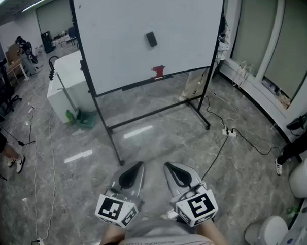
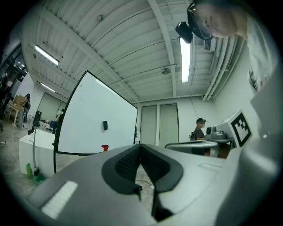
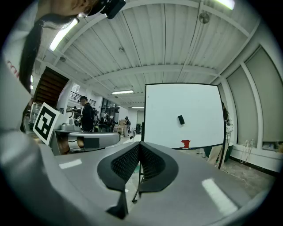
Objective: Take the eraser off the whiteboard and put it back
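Note:
A dark eraser point(image 1: 151, 39) sticks to the white whiteboard point(image 1: 121, 47) on a black wheeled stand, well ahead of me. The eraser point(image 2: 105, 125) also shows in the left gripper view, and the eraser point(image 3: 181, 119) in the right gripper view, small and far. A red object point(image 1: 159, 71) sits on the board's lower ledge. My left gripper point(image 1: 134, 168) and right gripper point(image 1: 171, 169) are held side by side low in the head view, far short of the board. Both have jaws closed together with nothing between them.
A white cabinet point(image 1: 66, 85) and a green bottle point(image 1: 70, 116) stand left of the board. Cables and a power strip point(image 1: 228, 131) lie on the grey floor to the right. White stools point(image 1: 268, 233) sit at the lower right. A person's shoes point(image 1: 18, 163) show at the left edge.

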A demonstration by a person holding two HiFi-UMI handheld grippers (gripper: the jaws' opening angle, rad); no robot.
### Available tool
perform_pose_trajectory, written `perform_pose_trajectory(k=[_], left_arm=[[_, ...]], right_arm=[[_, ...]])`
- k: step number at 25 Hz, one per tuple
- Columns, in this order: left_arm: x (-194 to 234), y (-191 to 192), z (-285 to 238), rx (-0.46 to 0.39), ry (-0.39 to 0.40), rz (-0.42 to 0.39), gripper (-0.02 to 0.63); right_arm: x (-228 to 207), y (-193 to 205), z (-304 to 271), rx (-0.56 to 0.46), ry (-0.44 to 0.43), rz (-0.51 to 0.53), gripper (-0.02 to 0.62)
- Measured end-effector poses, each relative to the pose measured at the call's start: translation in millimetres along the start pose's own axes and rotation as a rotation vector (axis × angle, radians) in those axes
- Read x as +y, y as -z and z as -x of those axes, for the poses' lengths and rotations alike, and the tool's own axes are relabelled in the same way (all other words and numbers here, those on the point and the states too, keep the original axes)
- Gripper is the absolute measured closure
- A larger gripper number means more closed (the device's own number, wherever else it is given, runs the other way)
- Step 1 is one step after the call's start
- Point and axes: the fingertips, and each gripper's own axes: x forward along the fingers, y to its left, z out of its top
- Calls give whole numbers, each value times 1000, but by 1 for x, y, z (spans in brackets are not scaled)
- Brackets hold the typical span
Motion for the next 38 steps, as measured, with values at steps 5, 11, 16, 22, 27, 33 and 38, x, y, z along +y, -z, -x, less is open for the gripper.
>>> perform_pose_trajectory(k=[5,11,16,22,27,33,38], left_arm=[[-3,-1,-3,-1,6,-1,606],[-9,0,-5,3,12,-10,606],[-11,1,-10,3,-7,-4,606],[-15,5,-21,-2,-34,-4,606],[-15,14,-34,10,-56,9,606],[5,19,-56,20,-84,36,606],[33,20,-89,26,-71,37,606]], right_arm=[[-4,5,4,27,12,-8,595],[-4,-1,6,-3,4,0,595],[-13,2,8,7,6,-12,595],[-24,-1,13,-33,-29,3,594],[-41,7,9,-4,-45,-23,594],[-60,9,-11,4,-48,-19,594],[-83,9,-42,6,-32,-41,594]])
